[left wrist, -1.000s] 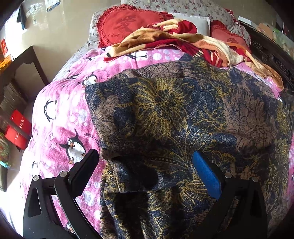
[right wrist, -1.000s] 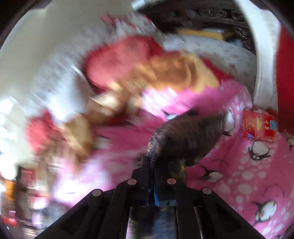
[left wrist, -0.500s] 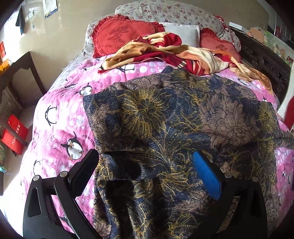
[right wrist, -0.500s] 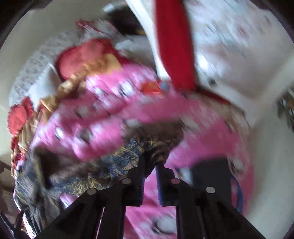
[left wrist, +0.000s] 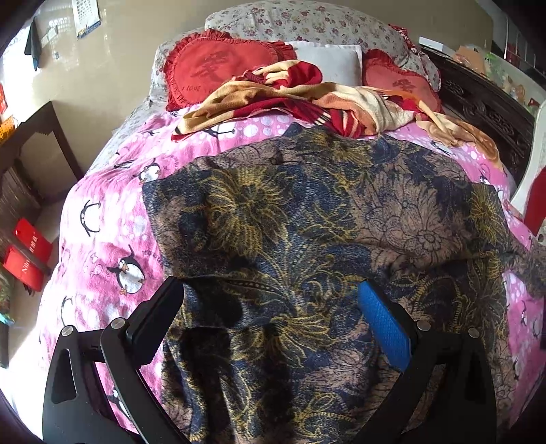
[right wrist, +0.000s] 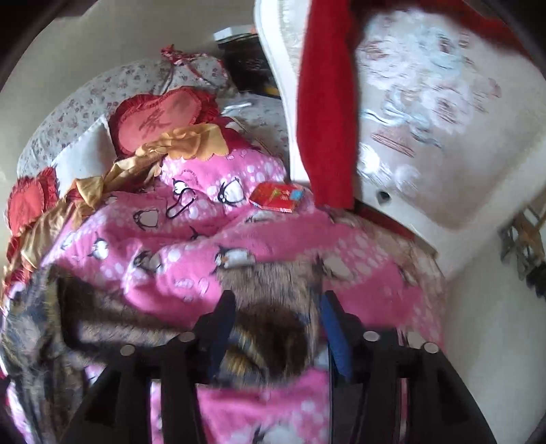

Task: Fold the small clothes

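Note:
A dark floral garment in navy, brown and gold (left wrist: 307, 222) lies spread across the pink penguin bedspread (left wrist: 102, 239). My left gripper (left wrist: 269, 297) is open, its fingers wide apart just above the garment's near part, holding nothing. In the right wrist view, my right gripper (right wrist: 276, 307) is open over the garment's end (right wrist: 269, 293), which lies between the two fingers on the bedspread (right wrist: 204, 205). The cloth there is blurred.
Red heart cushions (left wrist: 218, 65), a floral pillow (left wrist: 307, 24) and a crumpled red and tan blanket (left wrist: 307, 99) lie at the bed's head. A dark carved headboard (left wrist: 484, 102) runs along the right. A red packet (right wrist: 276, 198) lies on the bedspread beside a white chair (right wrist: 426, 119).
My right gripper has swung across the bed, laid the garment's end down and opened. The garment now lies more spread out. My left gripper stays open and has pulled back slightly.

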